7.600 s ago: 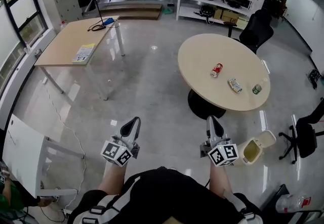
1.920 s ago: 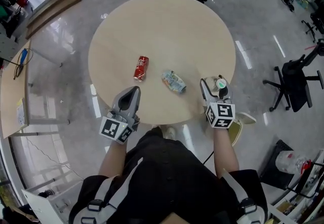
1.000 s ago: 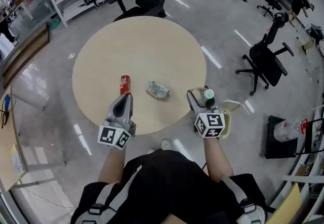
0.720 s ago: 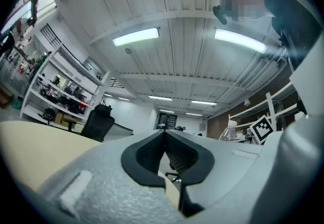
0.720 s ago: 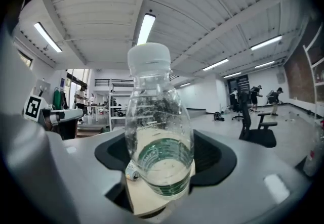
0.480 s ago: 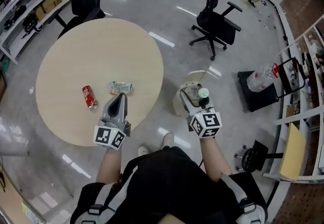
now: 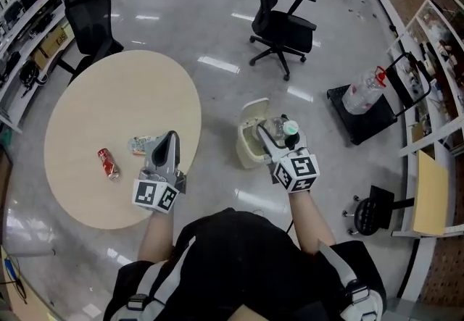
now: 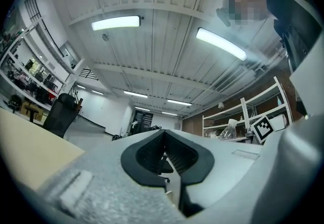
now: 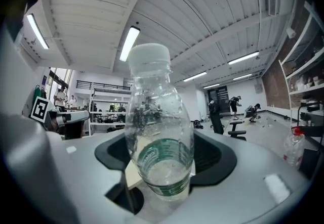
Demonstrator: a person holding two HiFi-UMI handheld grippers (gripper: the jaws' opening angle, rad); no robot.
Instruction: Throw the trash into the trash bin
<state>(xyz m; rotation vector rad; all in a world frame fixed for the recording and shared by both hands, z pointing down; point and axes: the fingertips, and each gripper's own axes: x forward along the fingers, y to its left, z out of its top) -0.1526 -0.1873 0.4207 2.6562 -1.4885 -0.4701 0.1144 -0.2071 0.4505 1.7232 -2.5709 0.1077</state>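
Observation:
My right gripper is shut on a clear plastic bottle with a green label and white cap; the bottle stands upright between the pads in the right gripper view. It hangs just right of the cream trash bin, which sits on the floor with its lid raised. My left gripper is shut and holds nothing, over the edge of the round table. On the table lie a red can and a crushed can just left of the left gripper.
A black office chair stands beyond the bin and another behind the table. A black cart with a large plastic bottle and shelving fill the right side. A chair base sits near right.
The view has swung right, away from the table. Both grippers moved with it; the right one carried the bottle from the table edge to beside the bin. The table has slid to the left.

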